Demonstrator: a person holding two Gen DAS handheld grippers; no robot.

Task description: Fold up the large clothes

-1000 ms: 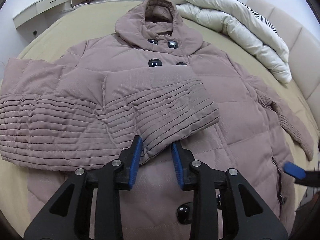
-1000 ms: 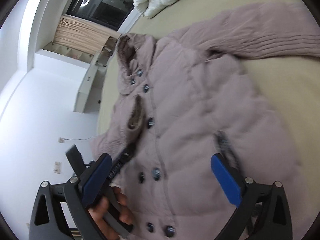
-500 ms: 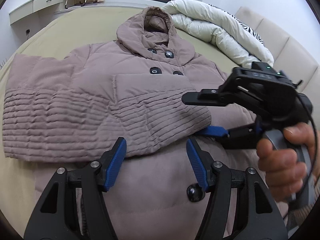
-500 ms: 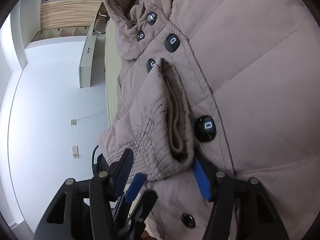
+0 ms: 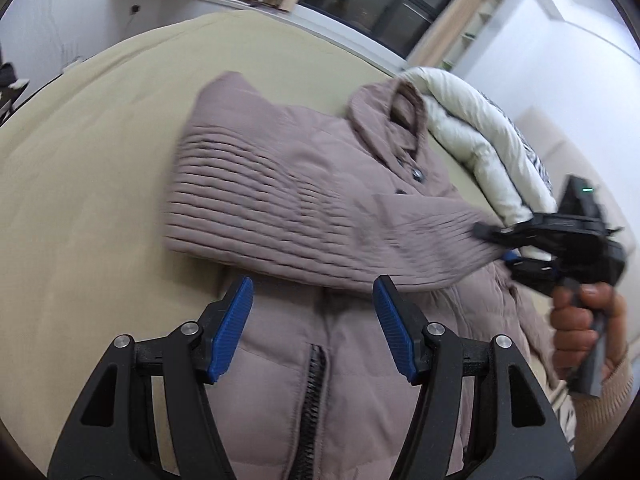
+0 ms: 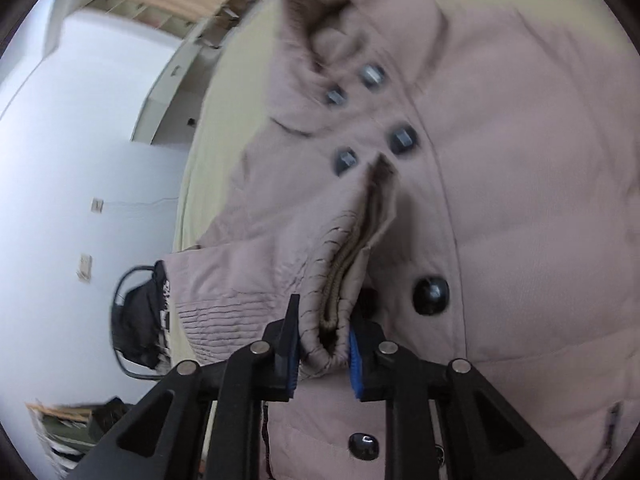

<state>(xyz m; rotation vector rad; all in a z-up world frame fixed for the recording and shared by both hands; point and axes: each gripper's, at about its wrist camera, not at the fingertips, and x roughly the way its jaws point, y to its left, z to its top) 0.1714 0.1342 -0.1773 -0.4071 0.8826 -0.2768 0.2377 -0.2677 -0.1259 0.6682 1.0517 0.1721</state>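
Black plastic grippers (image 5: 312, 332) with ribbed blue-padded jaws, silver pivot screws, one tan knit sleeve (image 5: 616, 384)

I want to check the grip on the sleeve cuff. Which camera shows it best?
The right wrist view: the sleeve cuff sits close up between the closing right gripper. The left wrist view shows that cuff only far off and blurred, at the right gripper.

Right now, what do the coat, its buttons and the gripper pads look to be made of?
Coat: quilted padded fabric, matte mauve; puffy stitched panels suggest a down or synthetic fill. Its cuff, between the closing jaws of the right gripper, shows a ribbed knit lining. Buttons: dark and glossy, probably plastic. Gripper pads: blue, finely ridged, likely rubber or plastic.
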